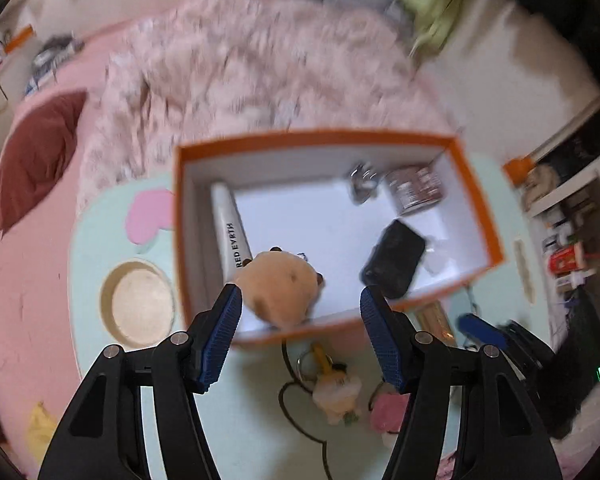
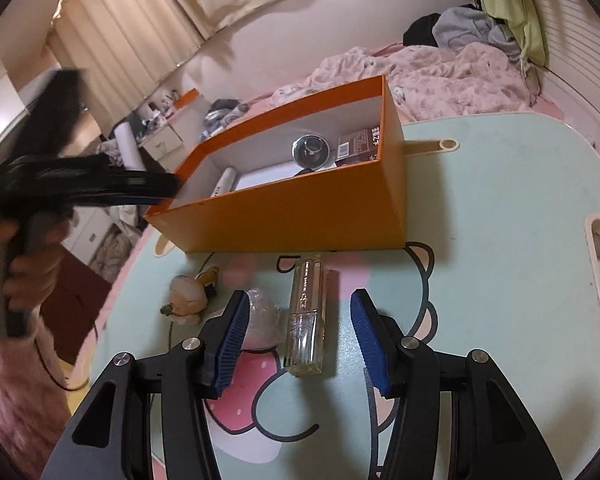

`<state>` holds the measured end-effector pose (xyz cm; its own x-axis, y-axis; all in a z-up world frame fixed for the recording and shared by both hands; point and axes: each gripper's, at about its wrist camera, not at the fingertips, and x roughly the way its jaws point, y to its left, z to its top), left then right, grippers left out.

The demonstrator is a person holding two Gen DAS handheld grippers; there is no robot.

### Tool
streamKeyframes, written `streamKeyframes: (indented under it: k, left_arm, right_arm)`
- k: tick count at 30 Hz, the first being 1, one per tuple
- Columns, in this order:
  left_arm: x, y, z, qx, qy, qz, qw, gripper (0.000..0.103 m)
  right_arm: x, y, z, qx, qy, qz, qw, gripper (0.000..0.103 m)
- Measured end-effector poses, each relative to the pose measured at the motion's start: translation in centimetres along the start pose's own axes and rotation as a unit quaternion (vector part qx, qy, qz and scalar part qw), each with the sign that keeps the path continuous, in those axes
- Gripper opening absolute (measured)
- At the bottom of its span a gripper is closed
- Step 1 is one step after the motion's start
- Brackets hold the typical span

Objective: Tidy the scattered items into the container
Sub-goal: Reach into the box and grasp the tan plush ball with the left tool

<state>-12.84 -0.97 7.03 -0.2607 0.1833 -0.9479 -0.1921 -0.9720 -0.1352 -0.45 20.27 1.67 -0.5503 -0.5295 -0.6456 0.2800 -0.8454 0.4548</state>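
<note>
I'm holding the right gripper (image 2: pixel 298 336) low over the table (image 2: pixel 500 208), its jaws spread with nothing pinched, and the bottle (image 2: pixel 306 316) is lying flat between the pads at lower centre of the right view. It's looking like clear glass with a pale gold cap: stiff, smooth, probably slippery and breakable, with some weight. I'm judging the best hold to be across its flat sides near the middle, squeezing gently. A clear wrapper (image 2: pixel 262 320) is lying just beside it to the left, light and crinkly, and a small plush charm (image 2: pixel 188 296) is further left, soft and easy to pinch anywhere.

My left gripper (image 1: pixel 300 332) is hanging above the box (image 1: pixel 480 208), jaws also spread and empty. The tan plush (image 1: pixel 280 284) is sitting inside at the near wall, lower centre of the left view. The box is also holding a white tube (image 1: pixel 232 224) along its left wall, a black case (image 1: pixel 394 258), a shiny round tin (image 1: pixel 362 180) and a brown packet (image 1: pixel 416 190) in the upper right corner.
</note>
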Motion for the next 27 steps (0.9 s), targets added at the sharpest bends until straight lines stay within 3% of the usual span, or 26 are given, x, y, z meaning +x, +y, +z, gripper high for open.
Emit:
streamKeyframes:
  k: [6,11,13,21,27]
  left_arm:
    - [4.7,-1.5,1.9,0.036,0.08,0.058,0.9945,0.061]
    - [5.2,-1.9,2.0,0.038,0.099,0.054,0.9929,0.057]
    - [5.0,-2.1,1.9,0.043,0.095,0.05,0.9933,0.049]
    - [3.2,-1.9,1.9,0.042,0.041,0.032,0.9978,0.044]
    - [-3.4,-2.1,1.0,0.036,-0.039,-0.025,0.9983,0.044]
  right_arm:
    - [-0.4,-1.1,0.0,0.026,-0.002,0.03,0.999,0.056]
    - [-0.4,-1.6,0.3,0.039,-0.002,0.045,0.998,0.057]
    - [-0.5,-1.9,0.4,0.04,-0.004,0.044,0.998,0.058]
    - [-0.5,-1.7,0.2,0.043,-0.003,0.046,0.998,0.059]
    - [-0.4,-1.7,0.1,0.042,-0.002,0.044,0.998,0.059]
